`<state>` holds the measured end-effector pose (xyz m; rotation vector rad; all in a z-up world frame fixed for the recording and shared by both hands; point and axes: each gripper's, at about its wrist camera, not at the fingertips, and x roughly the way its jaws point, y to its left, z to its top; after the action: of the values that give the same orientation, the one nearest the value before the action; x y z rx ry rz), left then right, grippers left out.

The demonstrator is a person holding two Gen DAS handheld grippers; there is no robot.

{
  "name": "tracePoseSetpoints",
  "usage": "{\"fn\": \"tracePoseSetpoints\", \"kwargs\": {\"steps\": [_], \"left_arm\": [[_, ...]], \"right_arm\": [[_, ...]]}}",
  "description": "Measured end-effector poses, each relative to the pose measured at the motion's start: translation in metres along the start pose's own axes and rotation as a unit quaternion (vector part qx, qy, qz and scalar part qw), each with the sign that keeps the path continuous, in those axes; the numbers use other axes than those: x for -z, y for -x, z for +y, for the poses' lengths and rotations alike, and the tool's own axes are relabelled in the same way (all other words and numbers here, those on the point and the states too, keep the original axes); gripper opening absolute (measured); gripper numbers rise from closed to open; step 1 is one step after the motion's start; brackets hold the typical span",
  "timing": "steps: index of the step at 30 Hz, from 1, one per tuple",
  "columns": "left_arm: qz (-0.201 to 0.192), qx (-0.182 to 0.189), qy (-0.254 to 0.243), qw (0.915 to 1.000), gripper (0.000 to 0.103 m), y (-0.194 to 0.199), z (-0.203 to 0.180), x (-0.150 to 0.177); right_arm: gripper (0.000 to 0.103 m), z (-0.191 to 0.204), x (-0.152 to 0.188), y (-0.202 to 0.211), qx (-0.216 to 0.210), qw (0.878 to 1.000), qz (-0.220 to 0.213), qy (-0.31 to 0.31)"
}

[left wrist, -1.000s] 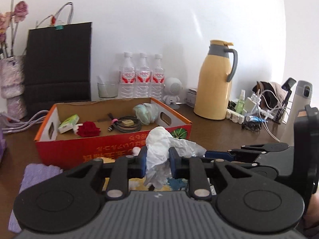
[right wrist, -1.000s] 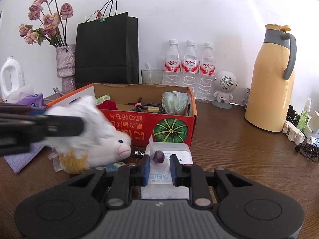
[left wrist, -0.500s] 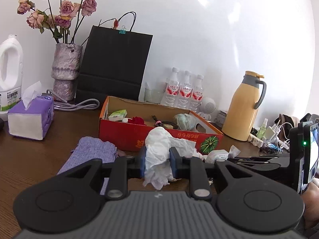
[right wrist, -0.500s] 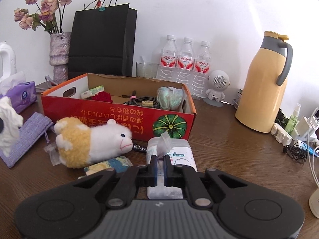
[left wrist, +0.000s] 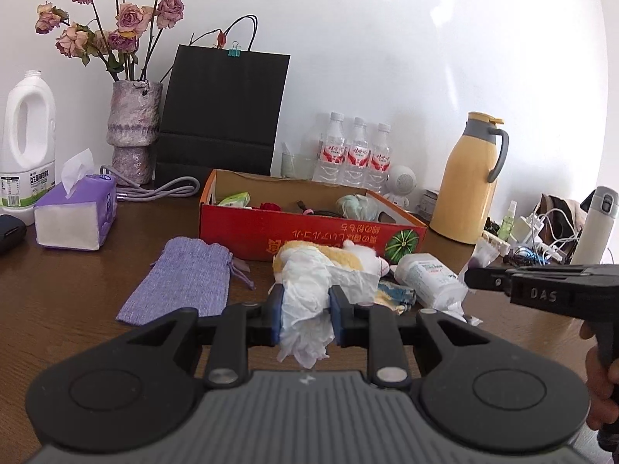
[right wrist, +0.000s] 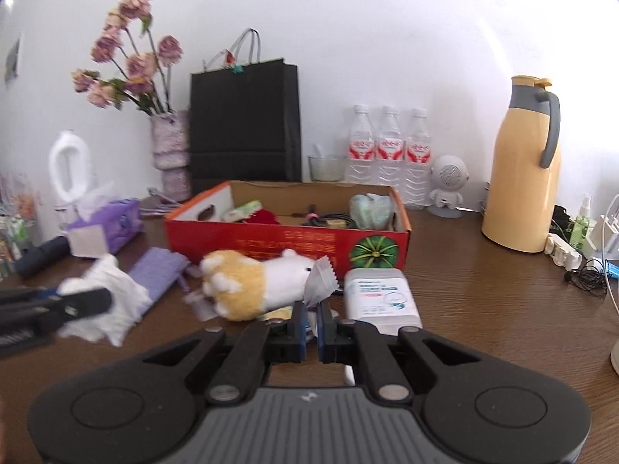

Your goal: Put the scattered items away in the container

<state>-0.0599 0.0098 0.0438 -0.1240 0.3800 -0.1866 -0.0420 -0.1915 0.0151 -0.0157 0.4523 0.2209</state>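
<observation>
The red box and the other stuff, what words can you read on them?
"DAS": embossed on the right gripper, seen from the left wrist.
red box: upside-down yellow characters, unreadable to me.
water bottles: red labels, too small.
white jug: label too small.
wipes pack: print blurred.

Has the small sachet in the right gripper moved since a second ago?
Yes. The sachet, pinched in the shut right gripper, has been lifted off the white wipes pack, which stays on the table before the red box.
</observation>
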Motion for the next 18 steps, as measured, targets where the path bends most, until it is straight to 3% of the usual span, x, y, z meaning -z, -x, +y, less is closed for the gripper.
{"fn": "tracePoseSetpoints", "kwargs": {"steps": [5,9,12,16,18], "left_arm": [[0.008,0.005,-0.006,0.9999,0.024,0.009,-0.008,0.006],[0.001,0.011,-0.004,0.9999,0.024,0.005,-0.007,-0.01],[-0.01,0.018,-0.006,0.9998,0.024,-0.012,0.0,-0.042],[-0.02,0.03,-0.004,0.9993,0.024,-0.066,0.015,-0.11],[-0.035,0.009,-0.016,0.9992,0.026,-0.099,0.017,-0.14]], "right_arm": [[0.005,0.01,0.007,0.031,-0.021,0.999,-0.023,0.011],[0.005,0.007,0.003,0.032,-0.022,0.999,-0.033,0.001],[0.005,0.0,-0.014,0.021,-0.024,0.999,-0.039,-0.004],[0.005,-0.01,-0.07,-0.011,-0.028,0.997,-0.063,0.018],[0.005,-0.014,-0.102,-0.034,-0.035,0.996,-0.071,0.037]]}}
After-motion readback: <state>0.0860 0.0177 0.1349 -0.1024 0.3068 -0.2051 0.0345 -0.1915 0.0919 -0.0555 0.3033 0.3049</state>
